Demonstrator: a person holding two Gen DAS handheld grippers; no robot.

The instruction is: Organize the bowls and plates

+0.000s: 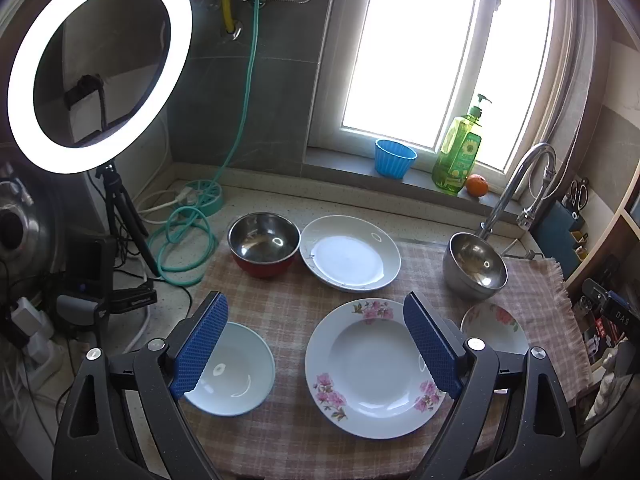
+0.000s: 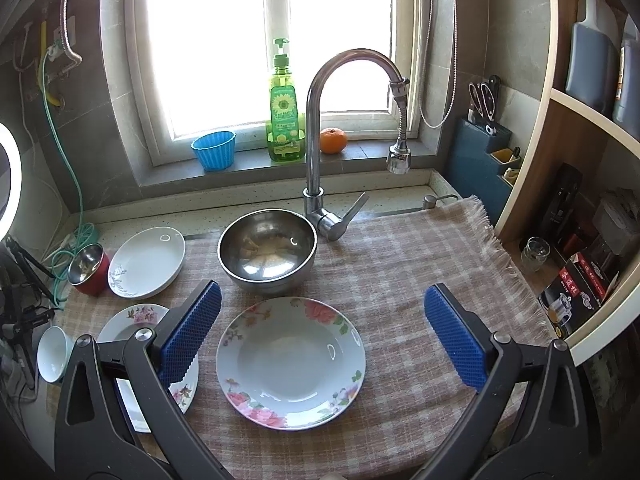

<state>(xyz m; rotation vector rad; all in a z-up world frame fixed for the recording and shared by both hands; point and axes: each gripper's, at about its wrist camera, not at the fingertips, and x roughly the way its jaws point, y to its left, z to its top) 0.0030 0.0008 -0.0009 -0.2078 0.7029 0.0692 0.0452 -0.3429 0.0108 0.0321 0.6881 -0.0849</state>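
While both tongs [image 1: 316, 344] [image 2: 322, 340] gape empty, the flowered plate [image 2: 291, 362] lies glossy on the checked cloth [image 2: 400, 264].

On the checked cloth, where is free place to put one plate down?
Free: the right part of the pink checked cloth, between the rose-patterned deep plate and the fringed edge. Crowded: the left side, around the plain white plate and red-sided steel bowl.

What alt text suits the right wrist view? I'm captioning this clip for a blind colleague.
An open right claw hovers over a rose-patterned plate on a checked cloth. Behind it stand a steel bowl and a faucet; more dishes lie to the left, below a bright window.
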